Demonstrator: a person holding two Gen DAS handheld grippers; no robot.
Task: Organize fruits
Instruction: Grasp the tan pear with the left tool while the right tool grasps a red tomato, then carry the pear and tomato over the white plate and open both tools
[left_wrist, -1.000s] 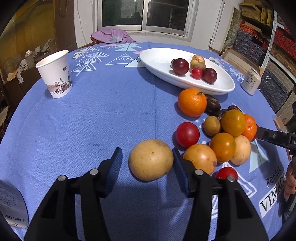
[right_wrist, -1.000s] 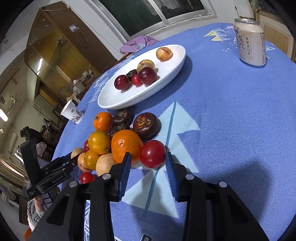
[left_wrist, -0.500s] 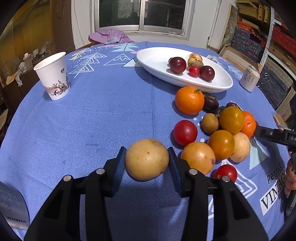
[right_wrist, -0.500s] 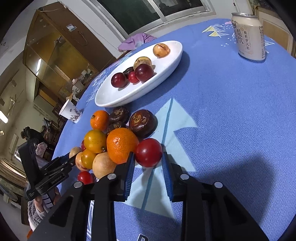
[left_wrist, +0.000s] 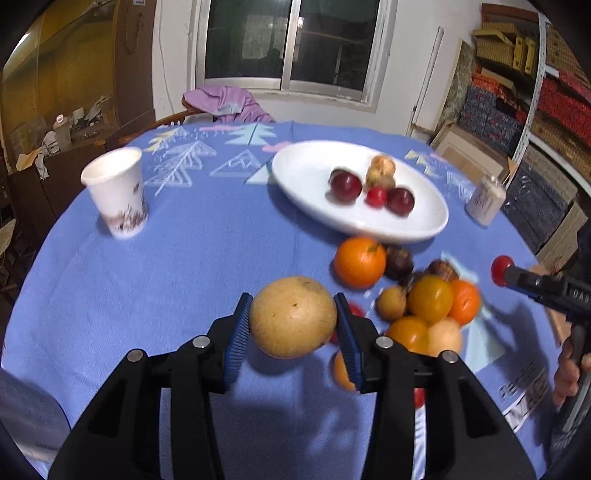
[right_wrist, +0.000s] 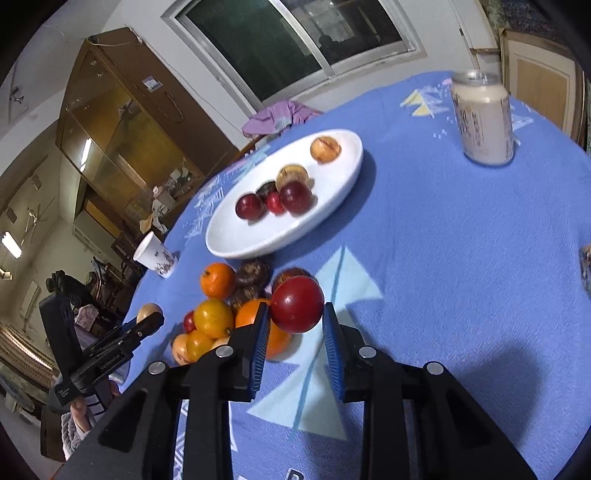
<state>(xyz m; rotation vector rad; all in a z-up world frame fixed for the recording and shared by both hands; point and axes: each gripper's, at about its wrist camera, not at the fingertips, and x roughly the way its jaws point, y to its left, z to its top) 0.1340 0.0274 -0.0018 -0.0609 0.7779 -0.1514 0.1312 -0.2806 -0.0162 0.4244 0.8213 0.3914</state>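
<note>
Left tongs (left_wrist: 292, 325): angled downward, clenched on tan round fruit (left_wrist: 292, 316), held clear above blue worktop (left_wrist: 192, 266). Right tongs (right_wrist: 295, 328): angled downward, clenched on red fruit (right_wrist: 297, 303), above fruit pile (right_wrist: 221, 317). White plate (right_wrist: 236, 240) beyond pile.

Fruit pile (left_wrist: 424, 306) crowds beside plate (left_wrist: 306, 177); tablecloth (left_wrist: 203, 258) elsewhere open.

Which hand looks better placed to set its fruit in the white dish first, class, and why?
Probably the right. Its tongs grip a small red fruit lifted near the white dish, with bare dish close by. The left tongs hold a bulky yellow fruit, and the fruit pile lies beside its path.
</note>
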